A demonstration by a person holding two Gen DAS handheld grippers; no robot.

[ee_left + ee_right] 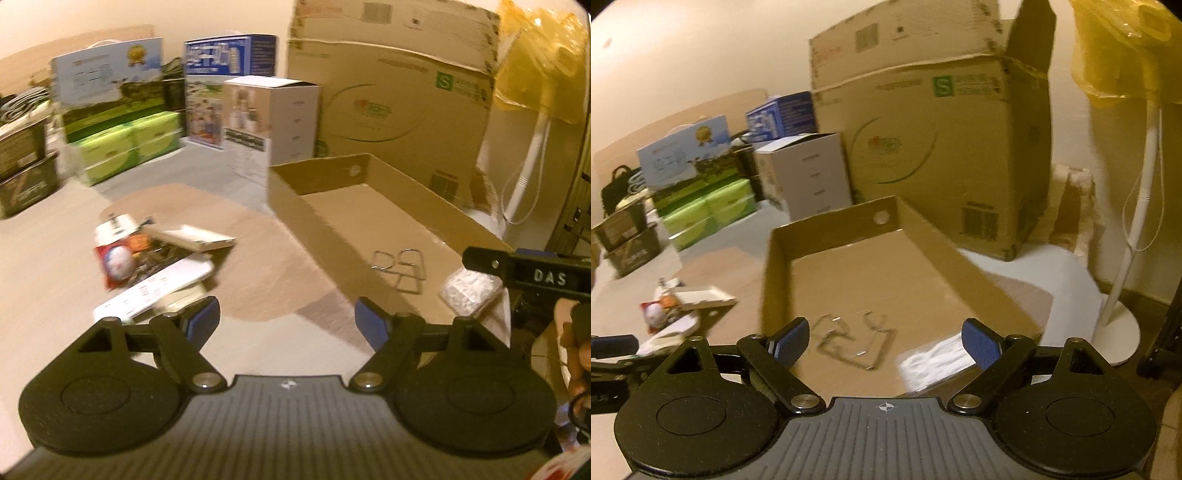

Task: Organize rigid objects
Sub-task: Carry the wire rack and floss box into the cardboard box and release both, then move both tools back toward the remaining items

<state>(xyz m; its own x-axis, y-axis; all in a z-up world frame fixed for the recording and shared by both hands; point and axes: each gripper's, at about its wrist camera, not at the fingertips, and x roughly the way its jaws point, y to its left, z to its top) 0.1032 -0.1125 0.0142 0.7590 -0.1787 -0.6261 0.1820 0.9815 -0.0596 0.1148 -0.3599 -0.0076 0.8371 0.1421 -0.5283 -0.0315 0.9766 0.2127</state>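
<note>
A shallow open cardboard tray (325,229) (775,266) lies on the floor. In it are a bent wire rack (400,269) (857,339) and a white packet (469,291) (934,362). A pile of small boxes, cards and a red packet (147,258) (679,306) lies on the floor left of the tray. My left gripper (288,317) is open and empty, above the floor between pile and tray. My right gripper (886,341) is open and empty over the tray's near end, above the wire rack. One of its black fingers (517,269) shows in the left wrist view.
A big cardboard box (388,92) (931,147) stands behind the tray. A white carton (273,118), green packs (129,144) and printed boxes line the wall to the left. A white fan stand (1119,332) under a yellow plastic cover (1126,48) is at right. A hand (576,350) shows at the right edge.
</note>
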